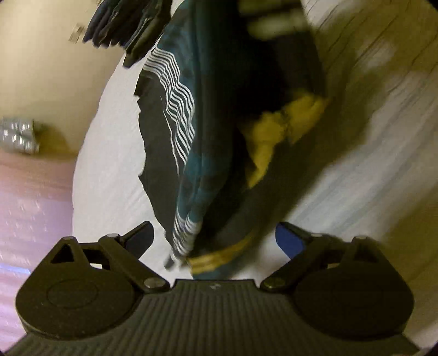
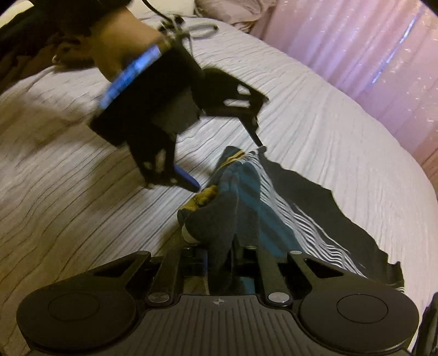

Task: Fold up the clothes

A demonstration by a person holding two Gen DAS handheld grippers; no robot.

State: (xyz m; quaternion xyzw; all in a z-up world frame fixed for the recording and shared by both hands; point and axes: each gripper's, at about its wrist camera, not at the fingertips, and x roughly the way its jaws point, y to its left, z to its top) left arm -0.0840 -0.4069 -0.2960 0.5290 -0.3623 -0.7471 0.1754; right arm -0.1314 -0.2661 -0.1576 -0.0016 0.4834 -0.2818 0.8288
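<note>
A dark garment (image 1: 197, 137) with teal panels, white wavy stripes and yellow trim lies stretched out on the white ribbed bedcover (image 1: 109, 169). My left gripper (image 1: 216, 235) is open, its blue-padded fingers spread on either side of the garment's near end, not gripping it. In the right wrist view the left gripper (image 2: 227, 167) hovers over the garment's far end. My right gripper (image 2: 219, 260) is shut on a bunched fold of the garment (image 2: 246, 202), lifting it slightly off the bed.
Pink curtains (image 2: 356, 54) hang beyond the bed's right edge. A pillow (image 2: 232, 11) lies at the head of the bed. More dark clothes (image 1: 120, 22) are piled at the far end. A beige wall and a silvery object (image 1: 19, 134) are off the bed's left side.
</note>
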